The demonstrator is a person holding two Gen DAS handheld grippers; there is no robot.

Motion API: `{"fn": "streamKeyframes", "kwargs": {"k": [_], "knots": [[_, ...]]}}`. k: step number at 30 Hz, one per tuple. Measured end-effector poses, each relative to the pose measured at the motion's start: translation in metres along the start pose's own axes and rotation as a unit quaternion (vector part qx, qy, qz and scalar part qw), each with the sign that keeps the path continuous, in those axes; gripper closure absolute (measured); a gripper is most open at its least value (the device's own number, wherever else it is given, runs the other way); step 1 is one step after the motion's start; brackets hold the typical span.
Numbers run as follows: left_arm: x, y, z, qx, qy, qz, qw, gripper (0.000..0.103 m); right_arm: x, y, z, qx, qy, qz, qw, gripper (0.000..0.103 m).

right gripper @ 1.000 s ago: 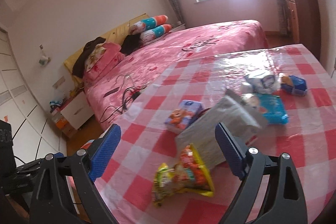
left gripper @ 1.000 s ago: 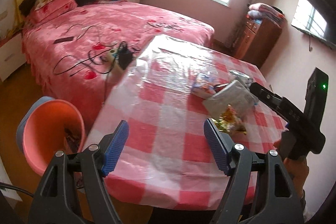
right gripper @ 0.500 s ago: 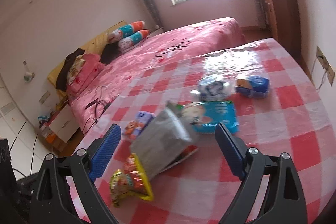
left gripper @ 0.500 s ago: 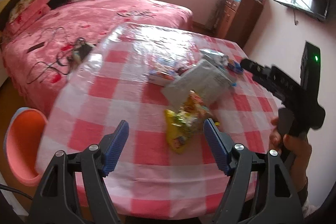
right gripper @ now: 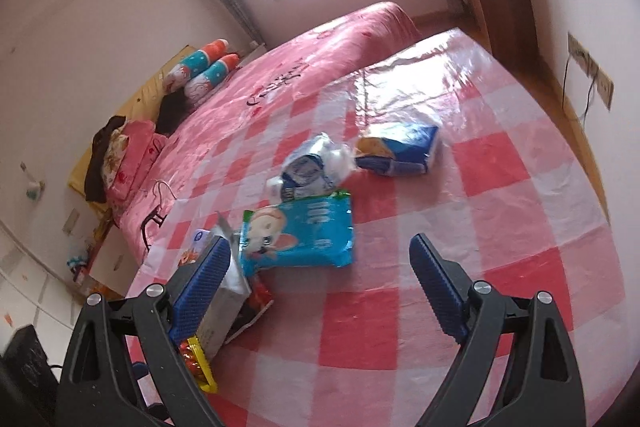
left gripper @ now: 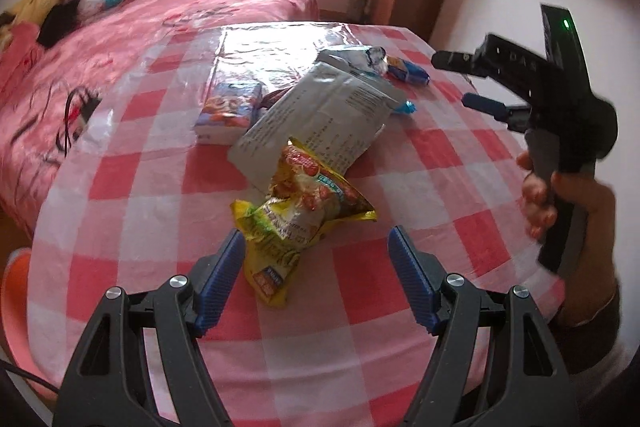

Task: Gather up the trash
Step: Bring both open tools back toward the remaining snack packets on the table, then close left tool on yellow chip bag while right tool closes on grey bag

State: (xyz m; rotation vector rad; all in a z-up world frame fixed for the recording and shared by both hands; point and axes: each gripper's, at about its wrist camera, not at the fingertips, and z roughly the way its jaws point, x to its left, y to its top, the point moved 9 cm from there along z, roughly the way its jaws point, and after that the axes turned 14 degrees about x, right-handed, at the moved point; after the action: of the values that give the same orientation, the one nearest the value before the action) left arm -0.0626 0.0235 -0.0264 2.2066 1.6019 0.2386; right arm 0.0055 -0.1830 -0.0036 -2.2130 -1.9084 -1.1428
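My left tool hangs spread and empty over the yellow snack bag on the checked desk. My right tool, also spread, holds nothing; the blue wrapper lies just beyond it, the grey pouch beside.

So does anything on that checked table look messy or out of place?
Yes: empty snack wrappers lie scattered mid-table. A crumpled yellow packet sits under the edge of a grey foil bag, and a blue wrapper lies beside them. Nothing spilled.

orange bin cut off, wrapper print unreadable
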Motion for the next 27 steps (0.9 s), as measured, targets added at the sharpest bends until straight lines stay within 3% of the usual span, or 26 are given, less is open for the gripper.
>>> {"fn": "streamKeyframes", "kwargs": {"k": [4,9,23,27], "knots": [[-0.001,0.001,0.012,0.012,0.03,0.035,0.9989,0.028,-0.001,-0.001,0.007,0.012,0.005,0.005,1.0,0.013],[0.0,0.003,0.023,0.017,0.041,0.057,0.9974,0.028,0.002,-0.001,0.013,0.02,0.0,0.0,1.0,0.013],[0.008,0.012,0.034,0.007,0.049,0.059,0.997,0.029,0.066,-0.029,0.051,0.084,0.059,-0.054,0.993,0.013],[0.012,0.011,0.037,0.006,0.045,0.054,0.9975,0.029,0.079,-0.038,0.058,0.093,0.056,-0.067,0.992,0.026]]}}
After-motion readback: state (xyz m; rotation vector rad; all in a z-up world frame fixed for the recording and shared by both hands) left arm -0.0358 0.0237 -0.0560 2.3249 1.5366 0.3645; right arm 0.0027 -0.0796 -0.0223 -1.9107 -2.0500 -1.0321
